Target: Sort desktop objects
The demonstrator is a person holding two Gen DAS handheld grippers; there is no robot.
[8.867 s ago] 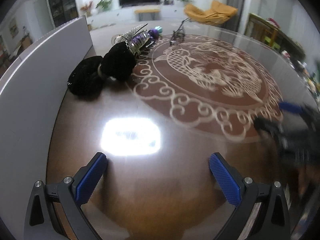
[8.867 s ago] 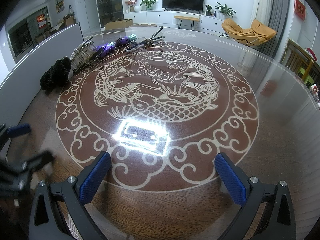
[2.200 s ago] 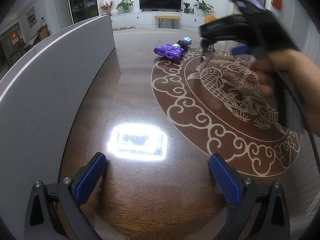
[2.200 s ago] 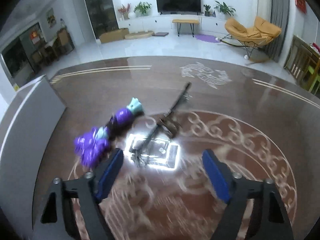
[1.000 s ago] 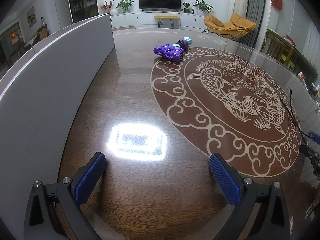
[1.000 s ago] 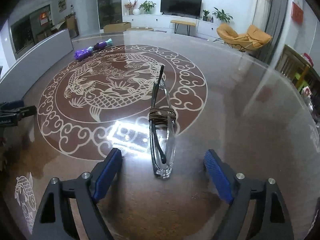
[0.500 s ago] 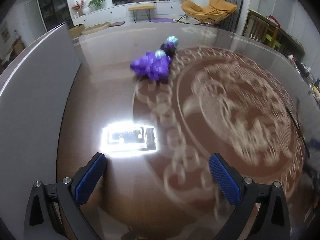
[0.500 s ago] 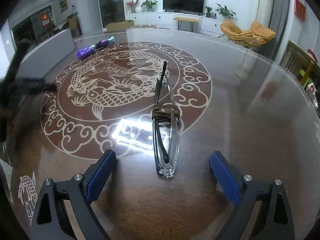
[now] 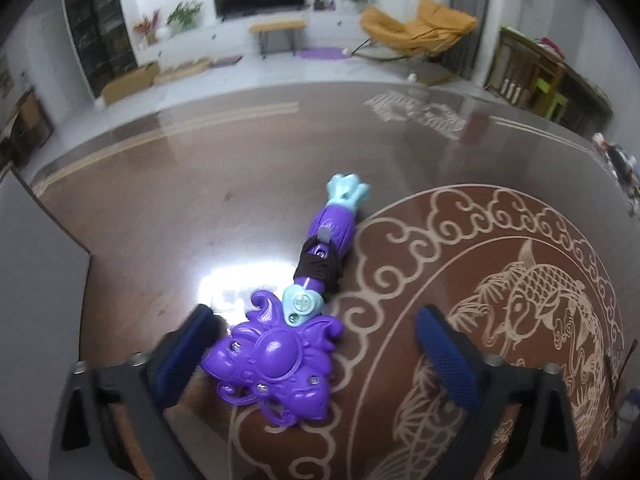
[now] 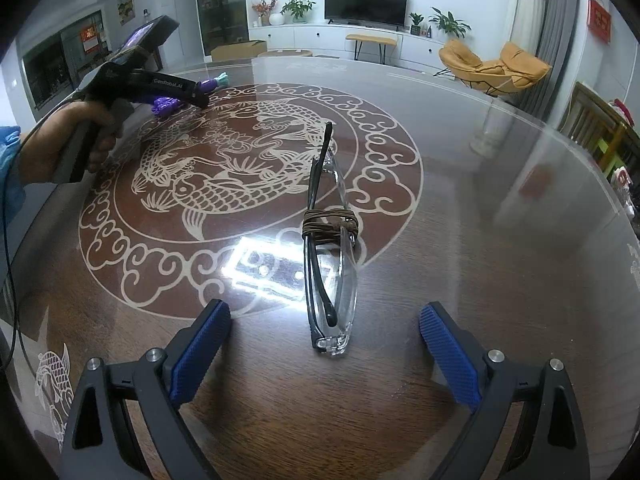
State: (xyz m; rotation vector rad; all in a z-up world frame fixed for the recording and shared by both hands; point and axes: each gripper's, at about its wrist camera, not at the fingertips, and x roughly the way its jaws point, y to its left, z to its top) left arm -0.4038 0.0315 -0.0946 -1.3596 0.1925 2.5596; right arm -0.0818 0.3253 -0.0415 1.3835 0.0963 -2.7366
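A purple toy wand [image 9: 288, 340] with a teal tip and a dark band around its handle lies on the round table. My left gripper [image 9: 316, 344] is open, its blue fingers on either side of the wand's purple head. It also shows far left in the right wrist view [image 10: 166, 106], under the hand-held left gripper. Folded glasses [image 10: 328, 240] with a brown band wound around them lie just ahead of my right gripper [image 10: 324, 356], which is open and empty.
The wooden table [image 10: 500, 280] has a carp medallion under glass. A grey board [image 9: 36, 280] stands along the left edge. A person's hand [image 10: 80, 136] holds the left gripper. A living room with a TV and an orange chair lies beyond.
My left gripper has moved forward to the purple wand, its head now between the fingers. The right gripper has held still behind the glasses it set down.
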